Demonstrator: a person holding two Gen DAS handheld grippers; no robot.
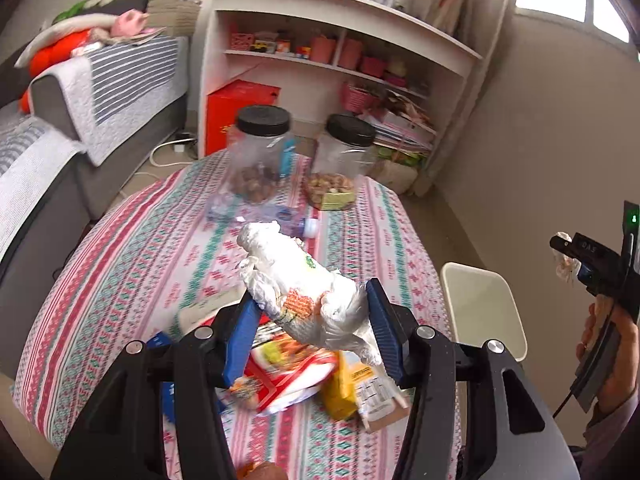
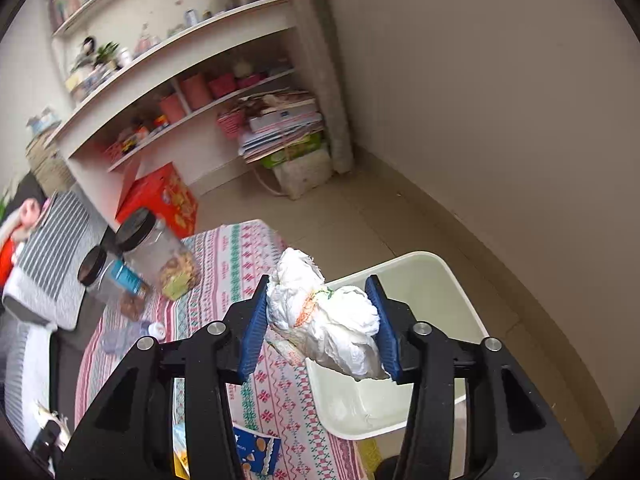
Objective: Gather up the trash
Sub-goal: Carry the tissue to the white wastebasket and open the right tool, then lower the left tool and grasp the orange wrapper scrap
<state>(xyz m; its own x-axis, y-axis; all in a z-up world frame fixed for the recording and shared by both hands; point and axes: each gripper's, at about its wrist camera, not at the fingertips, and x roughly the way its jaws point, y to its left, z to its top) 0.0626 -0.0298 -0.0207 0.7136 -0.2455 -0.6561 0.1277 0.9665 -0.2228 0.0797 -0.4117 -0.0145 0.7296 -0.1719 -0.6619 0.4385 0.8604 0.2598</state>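
We find both grippers' fingers clamped on crumpled white paper wads, the right gripper (image 2: 320, 322) above the cream plastic bin (image 2: 440, 280) beside the table's edge, the left gripper (image 1: 314, 326) over the table (image 1: 120, 280).

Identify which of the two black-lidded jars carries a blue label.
The left jar, holding dark brown contents, has the blue label on its side. The right jar holds lighter snacks and a green packet, with no blue label.

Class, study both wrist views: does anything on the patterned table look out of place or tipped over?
Yes. A clear plastic bottle lies on its side beside the two upright jars, and food wrappers are heaped loose on the tablecloth at the near edge.
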